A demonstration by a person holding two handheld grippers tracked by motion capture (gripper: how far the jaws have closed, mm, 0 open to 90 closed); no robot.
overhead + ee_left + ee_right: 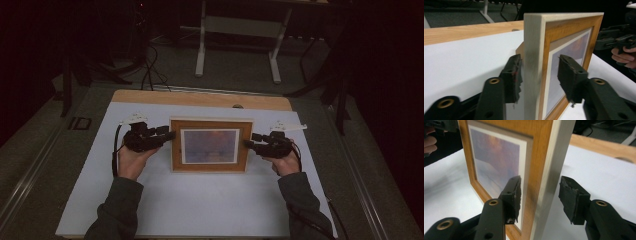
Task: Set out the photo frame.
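A wooden picture frame (210,127) holding a bluish print stands upright on the white sheet, facing the person. My left gripper (170,135) straddles its left edge. In the left gripper view the pale side of the frame (534,37) sits between the jaws of the left gripper (539,60), with a gap at each pad. My right gripper (248,142) straddles the right edge. In the right gripper view the frame (544,145) stands between the spread jaws of the right gripper (540,180), and the pads do not press on it.
The white sheet (200,200) covers most of the wooden table (200,98). Beyond the table stand a white metal stand (237,30) and floor cables (150,70). The right gripper (616,40) and its hand appear past the frame in the left gripper view.
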